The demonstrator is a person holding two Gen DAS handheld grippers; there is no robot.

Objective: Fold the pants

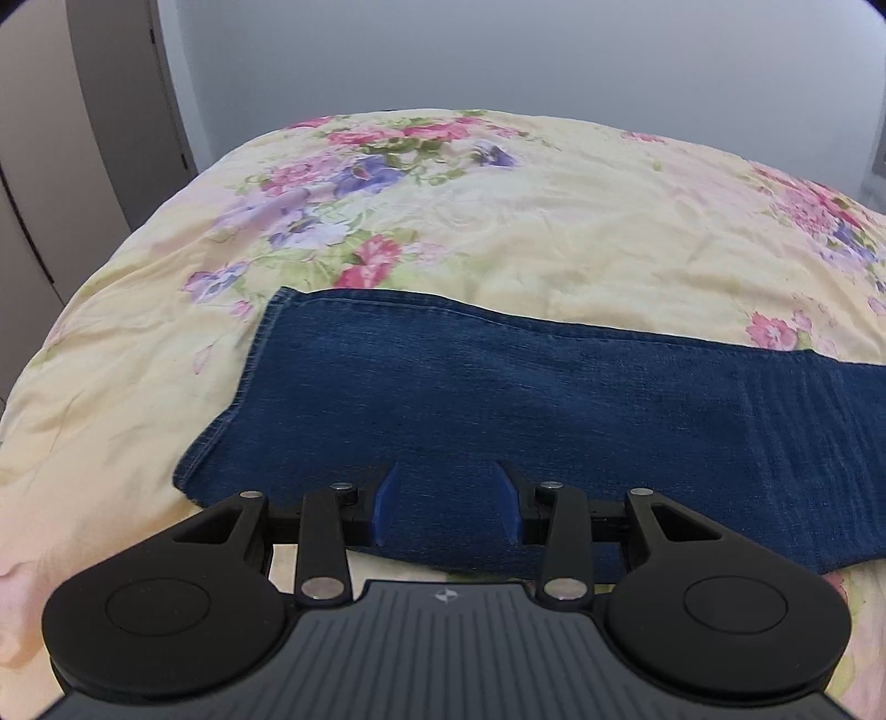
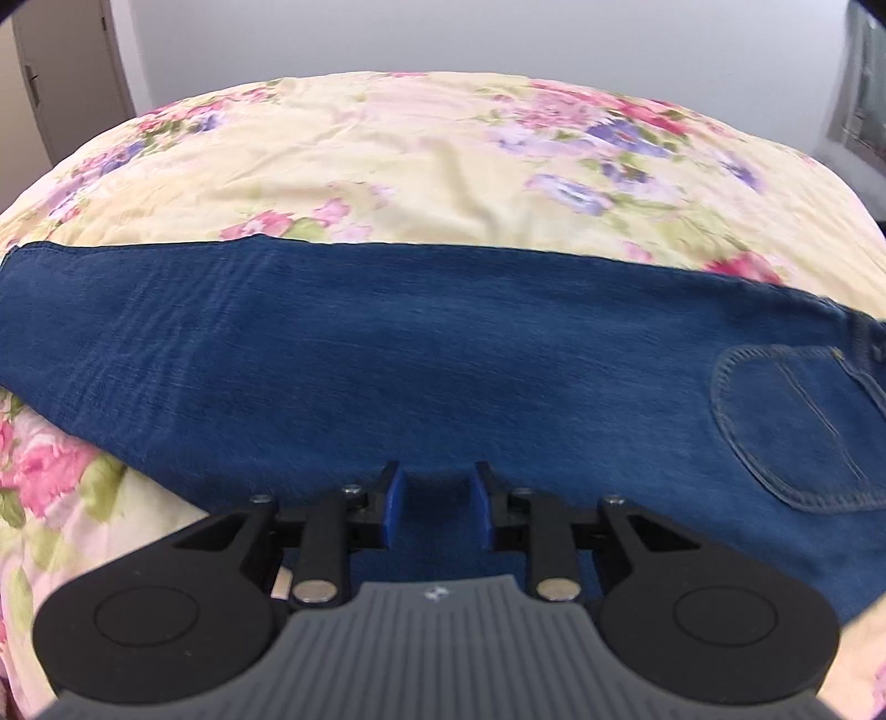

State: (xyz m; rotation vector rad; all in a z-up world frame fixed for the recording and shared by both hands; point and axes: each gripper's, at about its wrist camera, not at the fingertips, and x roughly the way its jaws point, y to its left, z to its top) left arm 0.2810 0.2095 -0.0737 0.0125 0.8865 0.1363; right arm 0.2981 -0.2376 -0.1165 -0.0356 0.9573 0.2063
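Observation:
Blue denim pants [image 1: 498, 399] lie flat across a floral bedspread, legs stacked in one long strip. The hem end [image 1: 249, 387] is at the left in the left wrist view. My left gripper [image 1: 448, 498] is open, hovering just above the near edge of the leg by the hem, holding nothing. In the right wrist view the pants [image 2: 415, 343] run left to right, with a back pocket [image 2: 797, 426] at the right. My right gripper [image 2: 437, 498] is open over the near edge of the thigh part, holding nothing.
The yellow floral bedspread [image 1: 526, 221] covers the bed beyond the pants and shows in the right wrist view [image 2: 415, 160] too. A grey wall [image 1: 498, 50] stands behind. Cupboard doors [image 1: 66, 138] are at the left.

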